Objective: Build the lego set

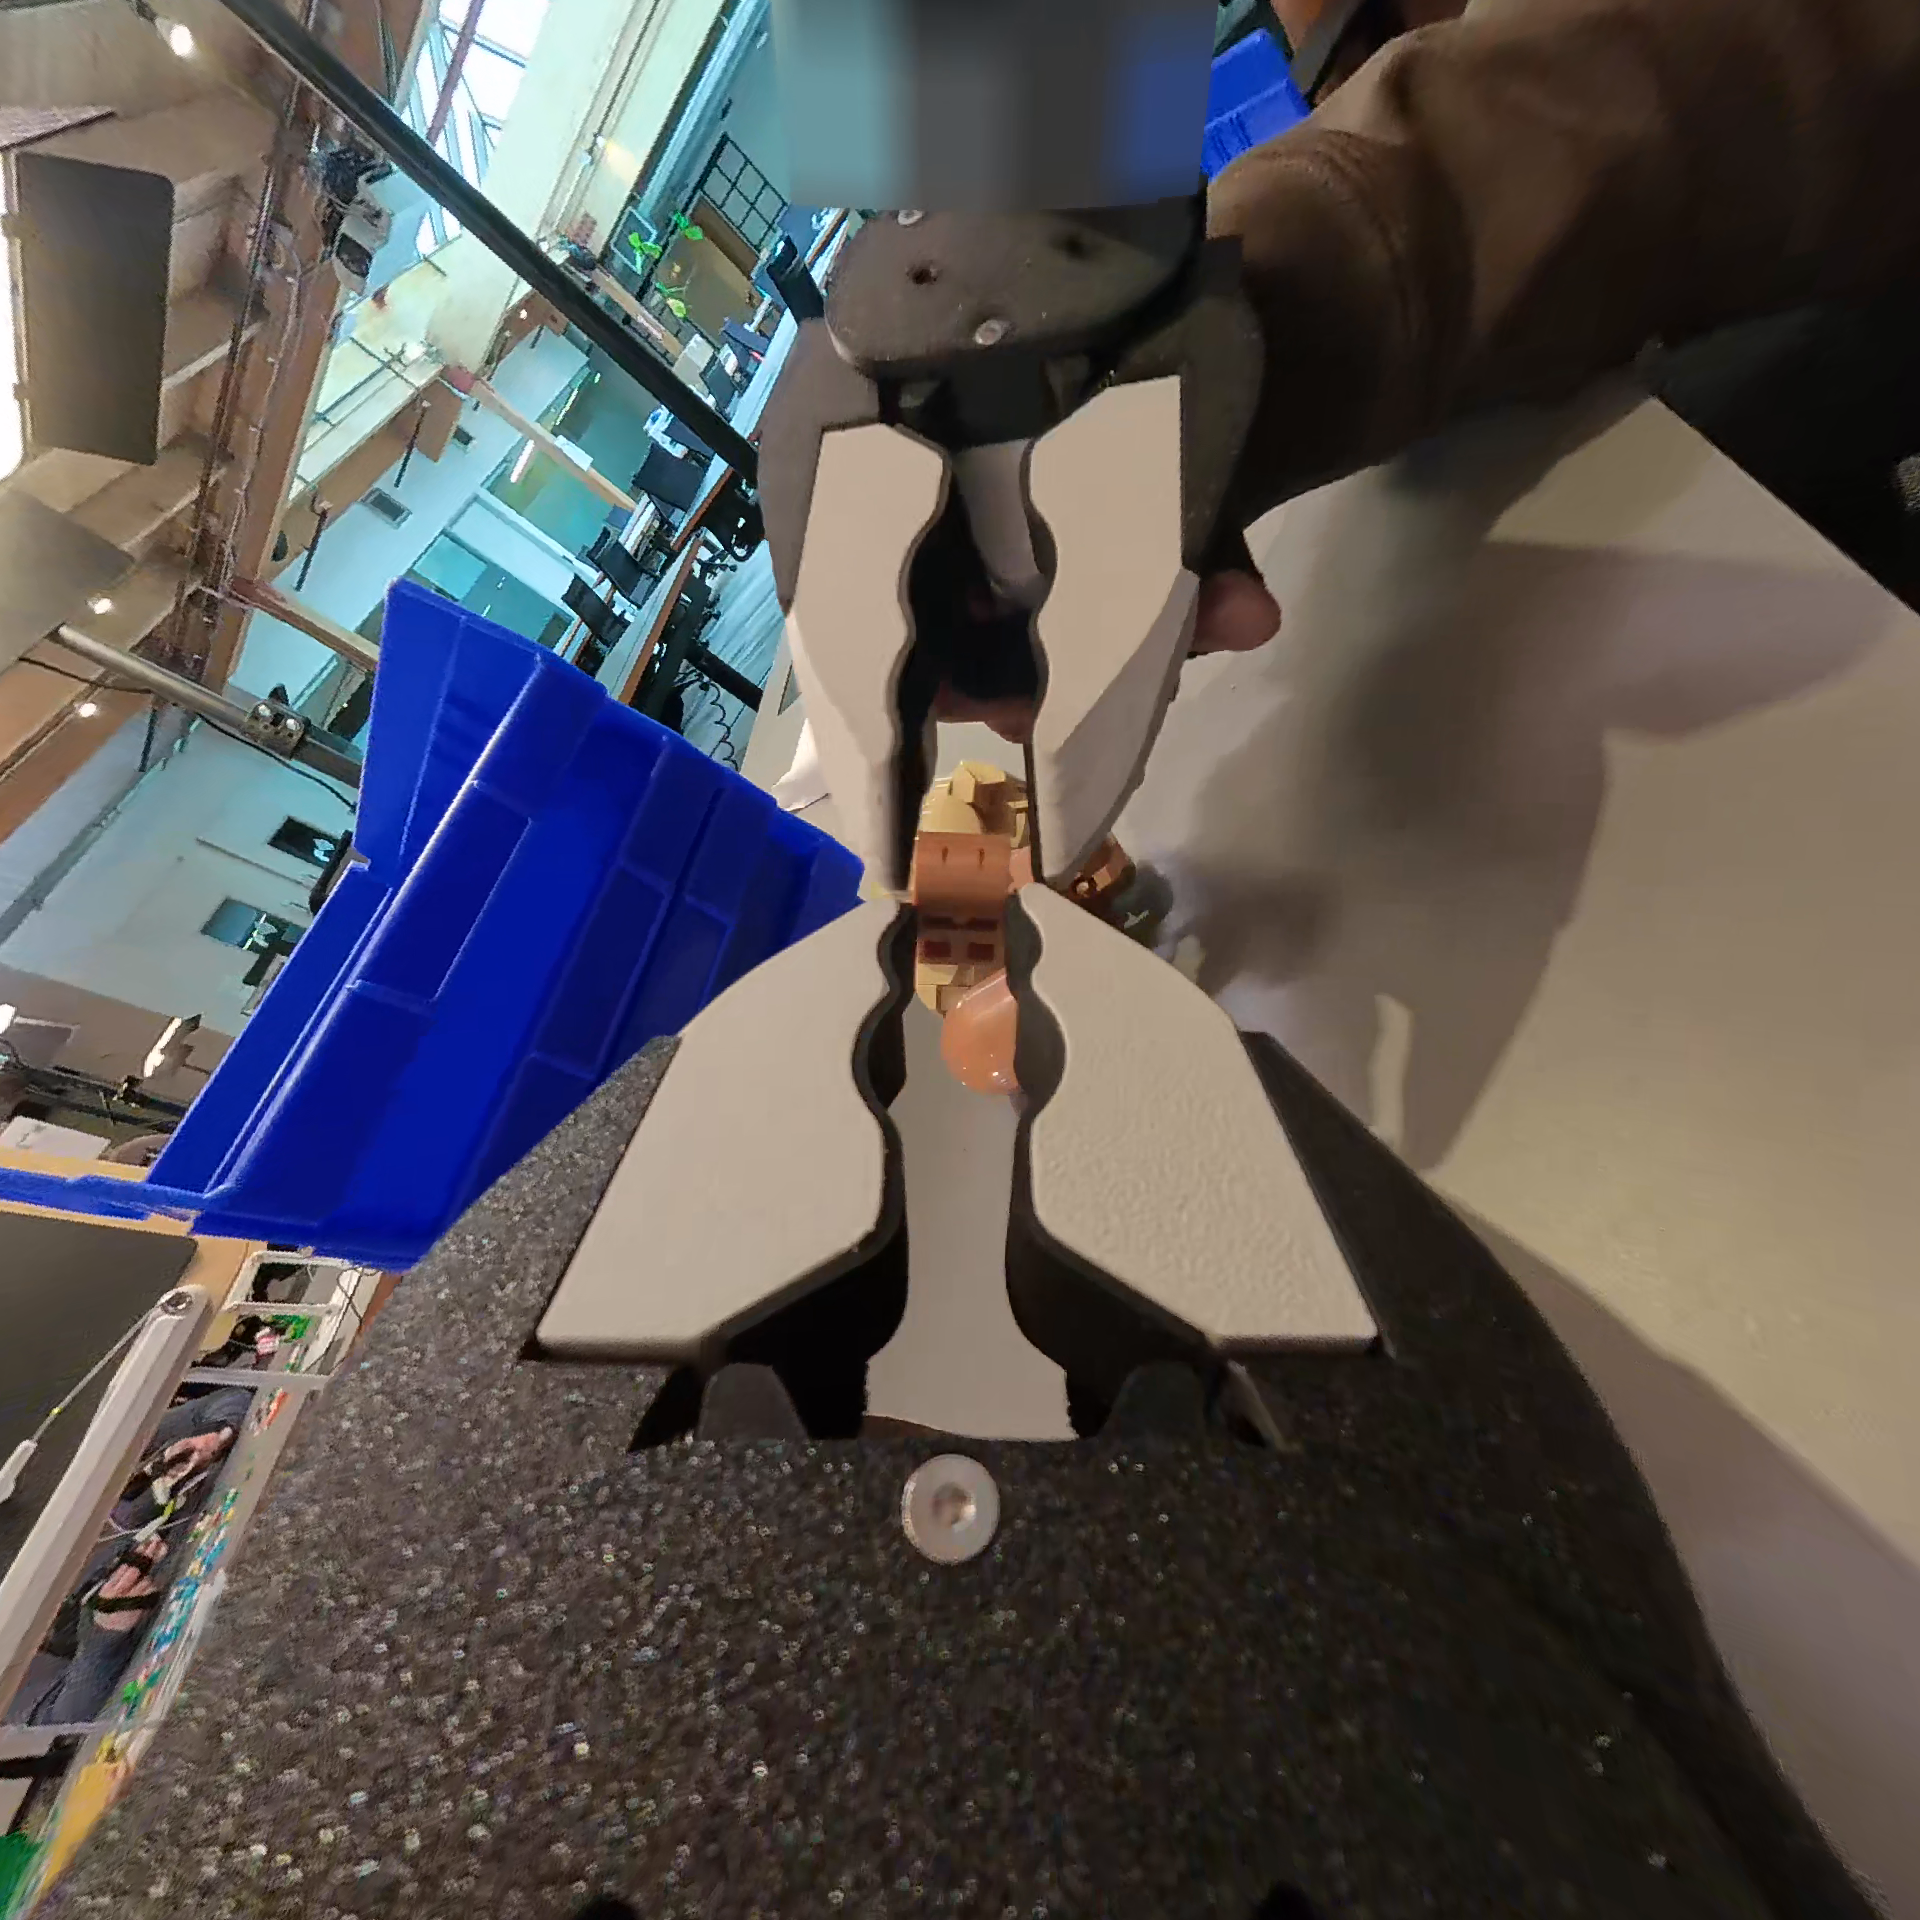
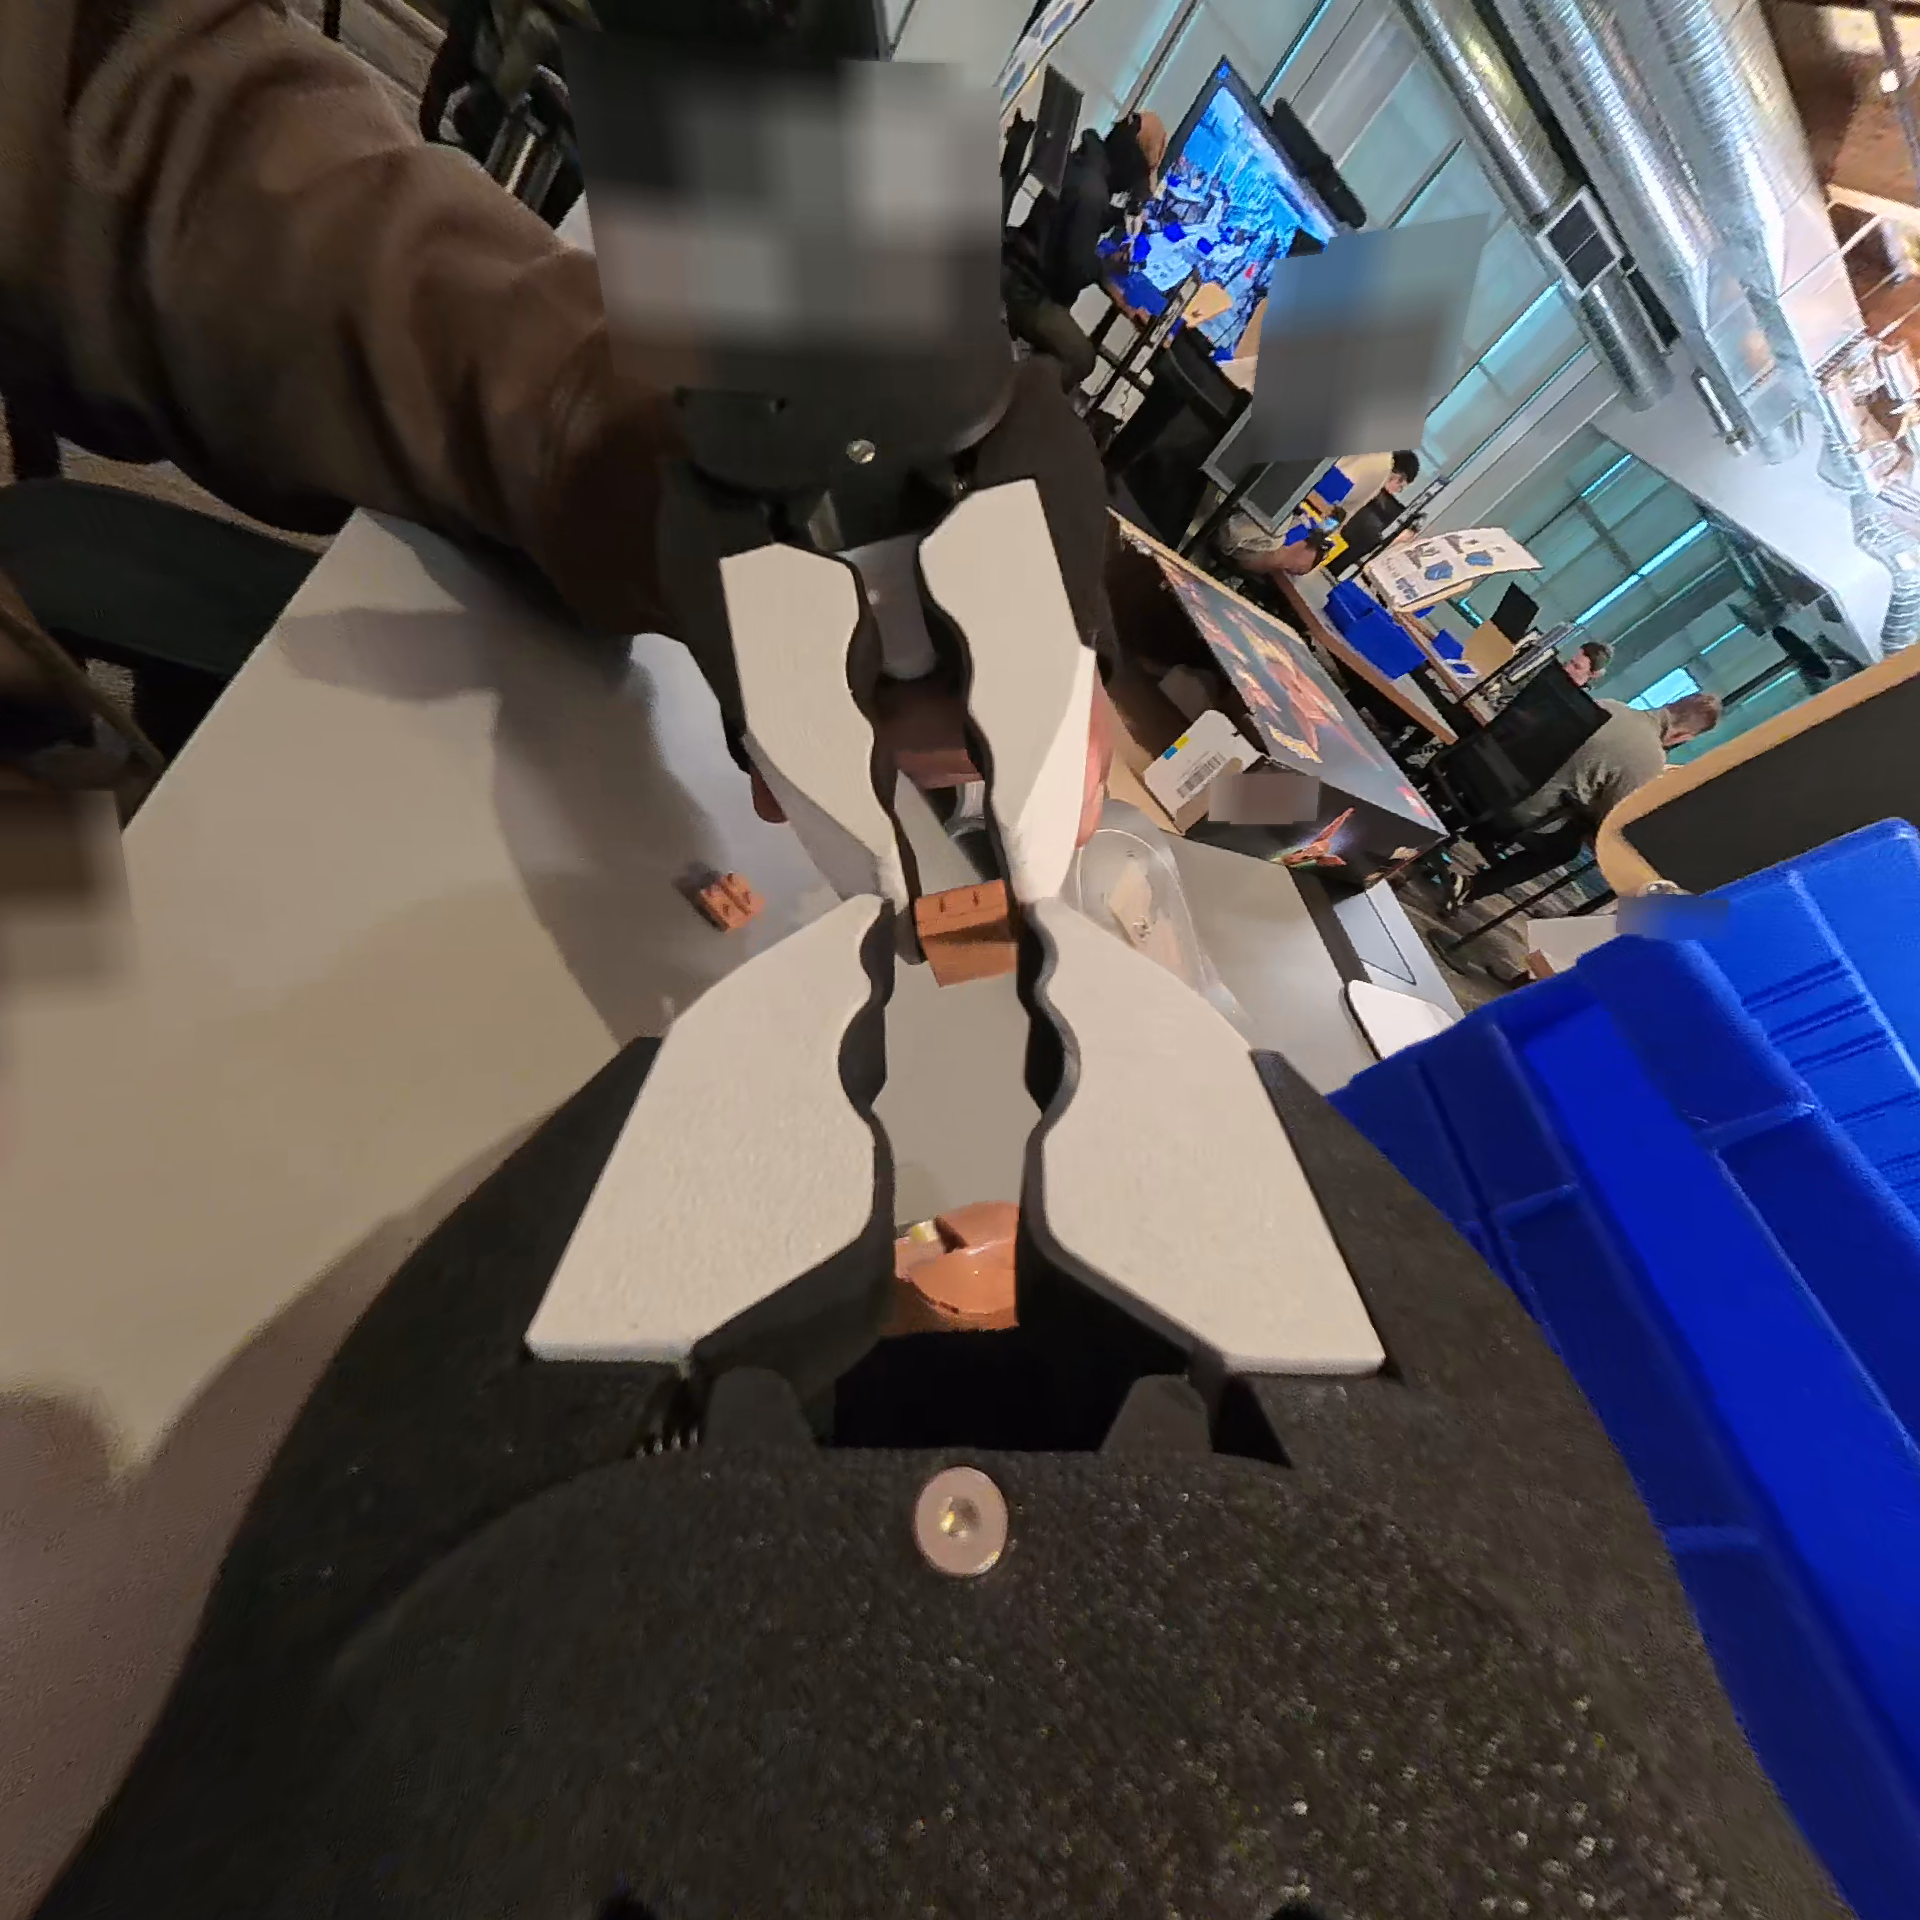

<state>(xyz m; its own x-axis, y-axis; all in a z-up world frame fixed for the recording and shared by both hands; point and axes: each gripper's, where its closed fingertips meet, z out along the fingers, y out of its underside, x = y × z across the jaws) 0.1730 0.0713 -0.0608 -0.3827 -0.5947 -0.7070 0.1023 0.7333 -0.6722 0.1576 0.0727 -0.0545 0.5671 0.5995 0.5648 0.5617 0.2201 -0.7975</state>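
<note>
Both grippers meet tip to tip above the white table (image 2: 343,790). Left gripper (image 1: 961,914) is nearly closed, pinching a tan-and-brown lego figure (image 1: 961,935). Right gripper (image 2: 961,935) is clamped narrowly on a small brown lego brick (image 2: 961,928). Best bet: line up the studs squarely, press straight, avoid twisting. A spare brown piece (image 2: 722,896) lies on the table. The blue bin (image 2: 1662,1195) sits just beside and crowds the workspace. A clear plastic bag (image 2: 1132,883) lies behind.
</note>
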